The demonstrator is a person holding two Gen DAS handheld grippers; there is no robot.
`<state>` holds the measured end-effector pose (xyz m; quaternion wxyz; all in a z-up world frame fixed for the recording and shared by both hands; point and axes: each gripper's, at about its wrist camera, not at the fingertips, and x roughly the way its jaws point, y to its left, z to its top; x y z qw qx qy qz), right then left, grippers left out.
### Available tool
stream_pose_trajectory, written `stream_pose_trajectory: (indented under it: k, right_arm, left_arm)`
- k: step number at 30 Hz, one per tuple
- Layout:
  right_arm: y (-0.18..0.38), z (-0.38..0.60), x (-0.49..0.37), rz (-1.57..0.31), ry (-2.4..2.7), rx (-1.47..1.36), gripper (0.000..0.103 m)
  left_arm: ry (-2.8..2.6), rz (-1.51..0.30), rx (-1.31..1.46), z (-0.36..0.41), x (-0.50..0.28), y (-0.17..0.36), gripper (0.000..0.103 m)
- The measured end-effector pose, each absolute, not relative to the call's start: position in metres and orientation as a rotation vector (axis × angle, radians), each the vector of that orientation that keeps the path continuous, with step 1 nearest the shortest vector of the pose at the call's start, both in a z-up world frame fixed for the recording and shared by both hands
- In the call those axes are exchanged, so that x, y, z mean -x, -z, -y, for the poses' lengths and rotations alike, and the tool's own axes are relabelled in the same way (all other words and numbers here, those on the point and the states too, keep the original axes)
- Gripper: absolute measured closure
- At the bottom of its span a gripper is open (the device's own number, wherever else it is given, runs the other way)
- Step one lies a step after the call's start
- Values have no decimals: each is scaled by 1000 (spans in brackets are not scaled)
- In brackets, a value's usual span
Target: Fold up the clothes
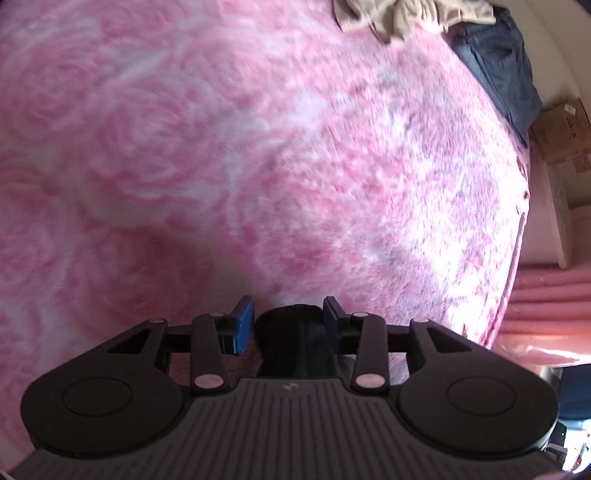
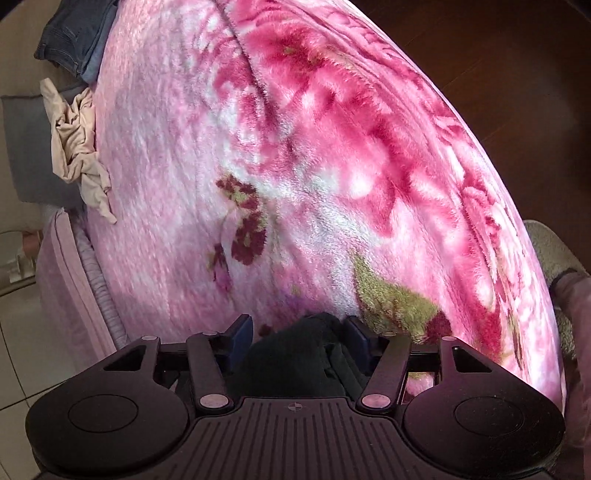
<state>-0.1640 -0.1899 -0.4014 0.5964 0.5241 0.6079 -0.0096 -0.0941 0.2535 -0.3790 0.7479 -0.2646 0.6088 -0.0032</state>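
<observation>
While dark print shows on the side of the cardboard box (image 1: pixel 563 133) at the far right of the left wrist view, it is too small and blurred to read, and no other writing can be made out.

Going left to right in the left wrist view, the pink fleece blanket (image 1: pixel 221 166) fills most of the frame, plush and long-napped, with pale swirling rose shapes. At the top lies a crumpled beige garment (image 1: pixel 391 18), thin and wrinkled, and just right of it a stack of folded denim jeans (image 1: pixel 498 62), dark blue and stiff-looking. The left tongs (image 1: pixel 288 325) point forward low over the blanket, their blue pads (image 1: pixel 244 325) set on either side of a bunched piece of black garment (image 1: pixel 288 339), soft and matte; the fabric fills the gap and the tongs grip it.

In the right wrist view, the jeans (image 2: pixel 74 37) sit at the upper left with the beige garment (image 2: pixel 75 147) below them, knotted and twisted at the blanket's edge. The blanket (image 2: pixel 332 147) here carries deeper magenta flowers and olive-green leaves. The right tongs (image 2: pixel 299 343) likewise reach forward just above the blanket, clamped on a thick fold of the black garment (image 2: pixel 291 358), which bulges between the pads. A pale fuzzy slipper (image 2: pixel 550 251) shows at the right edge.
</observation>
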Motion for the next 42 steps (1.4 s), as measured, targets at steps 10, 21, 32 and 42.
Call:
stream_pose_trajectory:
  k: [10,21,32,42]
  right_arm:
    - [383,174,177,-1370,9,-1056,85]
    - [383,159,180,-1266,-15,-999,81]
    - [300,135,226,-1037,-380,-309,76]
    - [314,101,303,-1128,-498,-233,75]
  left_arm:
    - [-31,-1148,892,-299,138,381,90]
    - [-113,-1044,934,-310,154,400,86]
    - [-46,-885,510,-272,252,281,98]
    - [-81,-1014,495,-227,324,323,79]
